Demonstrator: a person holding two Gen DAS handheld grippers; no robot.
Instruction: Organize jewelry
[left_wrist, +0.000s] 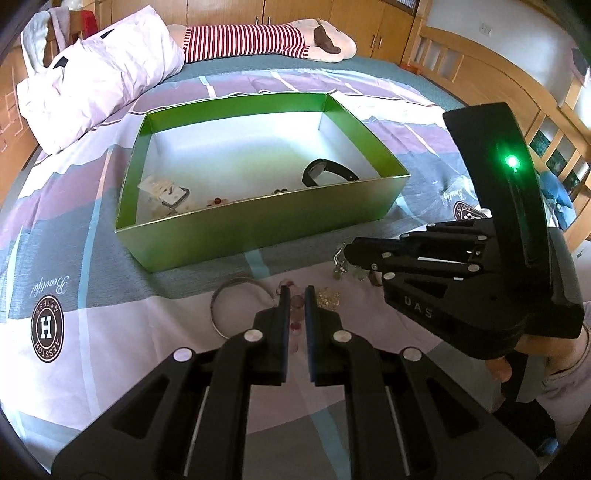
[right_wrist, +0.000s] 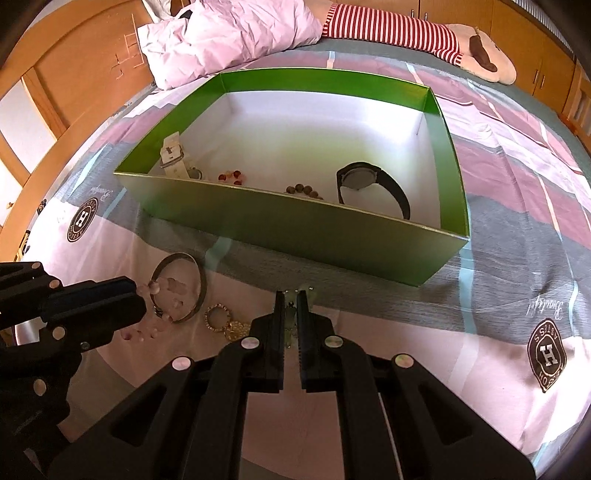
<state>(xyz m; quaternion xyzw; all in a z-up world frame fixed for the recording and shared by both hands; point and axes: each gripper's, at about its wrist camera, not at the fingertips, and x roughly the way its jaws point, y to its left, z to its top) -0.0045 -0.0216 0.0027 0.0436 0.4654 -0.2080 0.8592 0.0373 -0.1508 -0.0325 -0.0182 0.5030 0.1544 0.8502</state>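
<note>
Your bedsheet (left_wrist: 122, 325) carries round crests (left_wrist: 47, 329) reading "AESSTOH" around an "H", with script "Beautiful" beside them; the right tool (left_wrist: 345, 254) body shows "UAS". The green box (right_wrist: 295, 236) on the bed holds a black watch (right_wrist: 369, 184), a white watch (right_wrist: 175, 158), red beads (right_wrist: 231, 177) and brown beads (right_wrist: 304, 191). In front of the box lie a metal bangle (right_wrist: 201, 284), a gold piece (right_wrist: 221, 319) and pink beads (left_wrist: 296, 306). Your left tool (left_wrist: 296, 295) is narrowly parted around the pink beads; whether it grips them I cannot tell. Your right tool (right_wrist: 290, 302) is closed on a pale green necklace (right_wrist: 290, 321).
</note>
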